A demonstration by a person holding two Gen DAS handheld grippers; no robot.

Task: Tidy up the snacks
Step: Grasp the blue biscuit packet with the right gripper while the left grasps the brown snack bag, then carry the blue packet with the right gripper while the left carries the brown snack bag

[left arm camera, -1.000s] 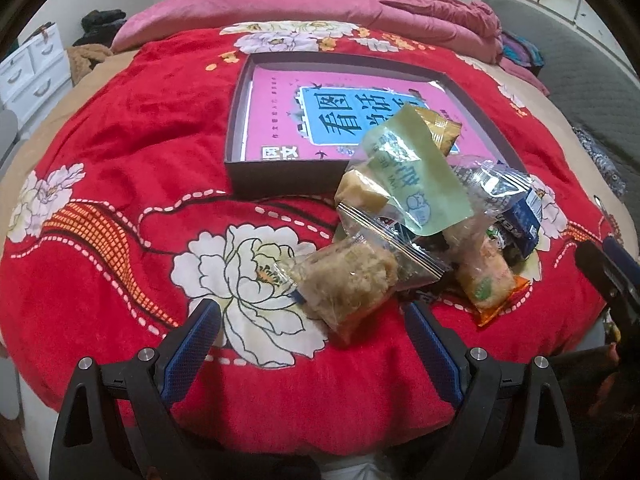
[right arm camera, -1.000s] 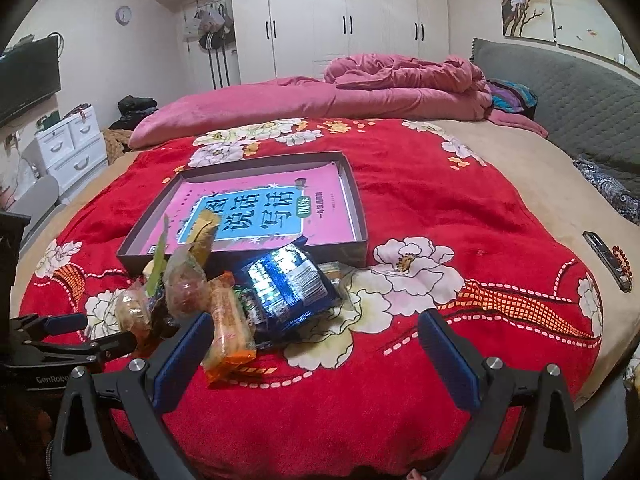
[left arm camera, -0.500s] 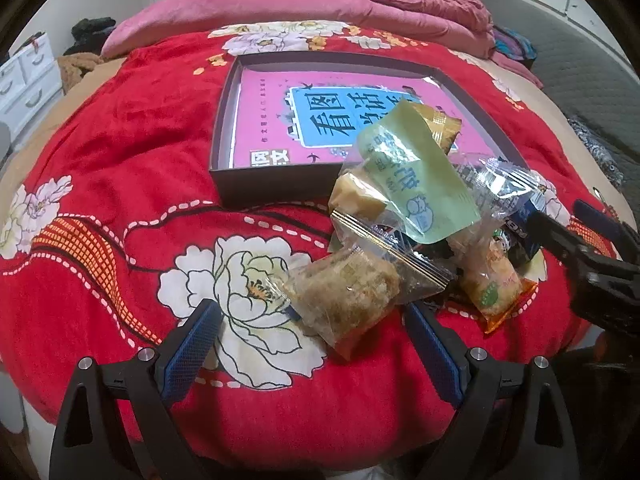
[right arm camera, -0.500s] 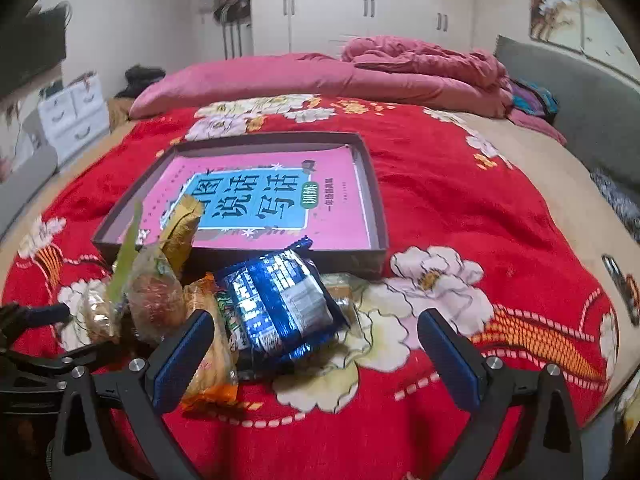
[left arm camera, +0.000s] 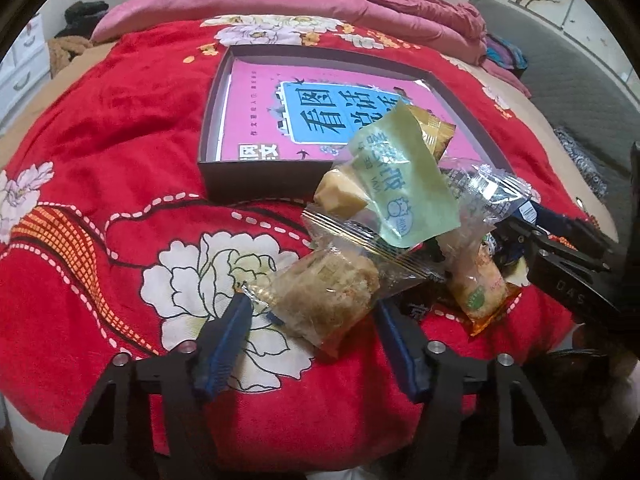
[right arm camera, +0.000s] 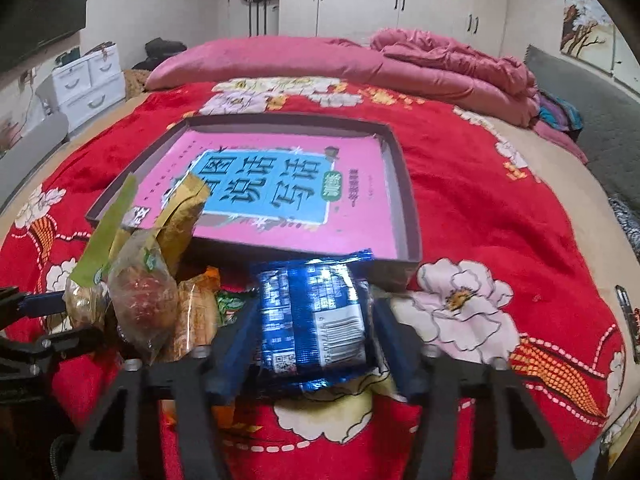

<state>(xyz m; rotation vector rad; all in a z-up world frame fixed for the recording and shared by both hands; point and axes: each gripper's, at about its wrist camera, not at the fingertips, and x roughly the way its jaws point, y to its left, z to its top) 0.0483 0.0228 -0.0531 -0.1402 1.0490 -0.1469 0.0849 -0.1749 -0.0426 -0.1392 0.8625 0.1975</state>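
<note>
On the red floral blanket (left arm camera: 120,128), a shallow dark box (right arm camera: 408,216) with a pink book (right arm camera: 360,208) inside lies far of a near heap of snack packets. The step looks like the first pick-up: the right gripper (right arm camera: 312,344) has its fingers against both sides of the blue packet (right arm camera: 312,320), seemingly pinching it, long axis running near to far, barcode end near. The left gripper (left arm camera: 312,320) is spread around the clear crumbly packet (left arm camera: 324,300), unclosed. Next, likely lift each clear and carry it into the box.
</note>
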